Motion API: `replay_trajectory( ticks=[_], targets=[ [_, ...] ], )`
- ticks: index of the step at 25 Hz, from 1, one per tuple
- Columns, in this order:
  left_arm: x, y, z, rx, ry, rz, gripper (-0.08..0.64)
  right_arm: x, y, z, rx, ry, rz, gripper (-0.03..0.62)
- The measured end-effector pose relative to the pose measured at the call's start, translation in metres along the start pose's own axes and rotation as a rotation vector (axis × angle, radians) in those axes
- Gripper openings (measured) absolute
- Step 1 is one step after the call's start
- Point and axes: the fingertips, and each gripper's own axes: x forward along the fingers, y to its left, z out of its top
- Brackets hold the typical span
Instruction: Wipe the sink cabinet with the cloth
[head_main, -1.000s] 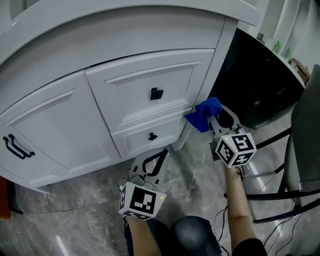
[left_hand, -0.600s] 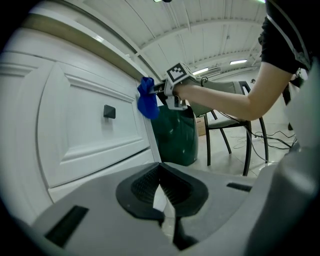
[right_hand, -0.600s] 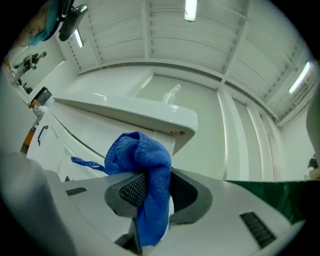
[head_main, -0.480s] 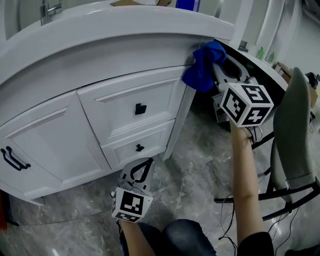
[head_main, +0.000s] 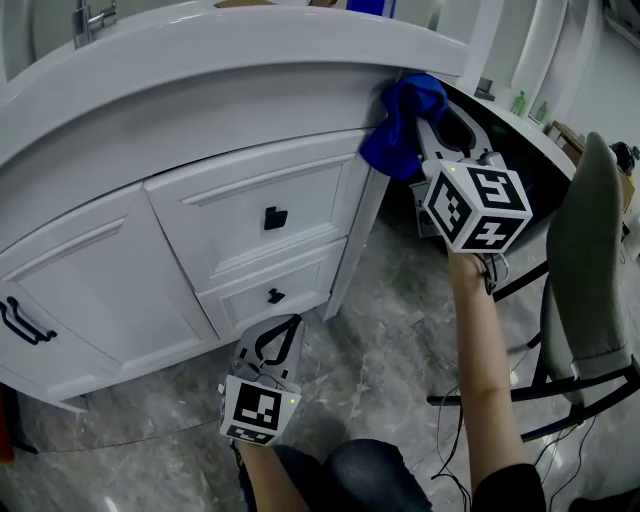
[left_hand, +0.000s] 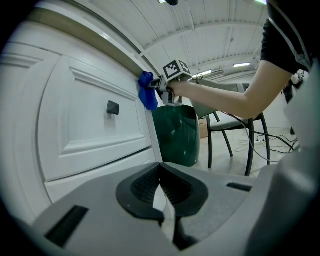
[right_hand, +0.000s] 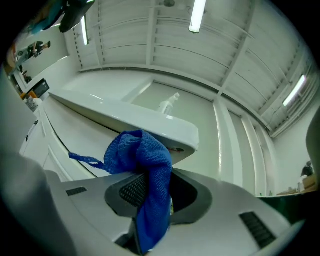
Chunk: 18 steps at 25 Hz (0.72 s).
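The white sink cabinet (head_main: 250, 170) fills the head view, with two black-knobbed drawers (head_main: 272, 217) under a curved countertop (head_main: 220, 45). My right gripper (head_main: 418, 125) is shut on a blue cloth (head_main: 402, 125) and holds it against the cabinet's upper right corner, just under the countertop edge (right_hand: 150, 125). In the right gripper view the blue cloth (right_hand: 145, 175) hangs bunched between the jaws. My left gripper (head_main: 275, 345) hangs low near the floor, its jaws shut with nothing between them. Its own view shows the left gripper (left_hand: 162, 192) facing a drawer front (left_hand: 95, 120) and the cloth (left_hand: 147, 92) beyond.
A dark green bin (left_hand: 176, 135) stands right of the cabinet. A grey chair (head_main: 585, 270) with black legs is at the right, with cables on the marble floor (head_main: 390, 340). A black pull handle (head_main: 22, 322) sits on the left door.
My right gripper rose with the cloth from beside the lower drawers to the cabinet's top right corner, then shifted a little left and down. The left gripper has hardly moved.
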Motion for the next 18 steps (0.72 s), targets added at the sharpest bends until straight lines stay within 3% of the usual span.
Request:
replay_trajectory(
  ticks=[18],
  targets=[
    [-0.003,0.004,0.007,-0.034,-0.031,0.017,0.003,-0.009,0.01,-0.029,-0.005,0.042,0.014,0.115]
  ],
)
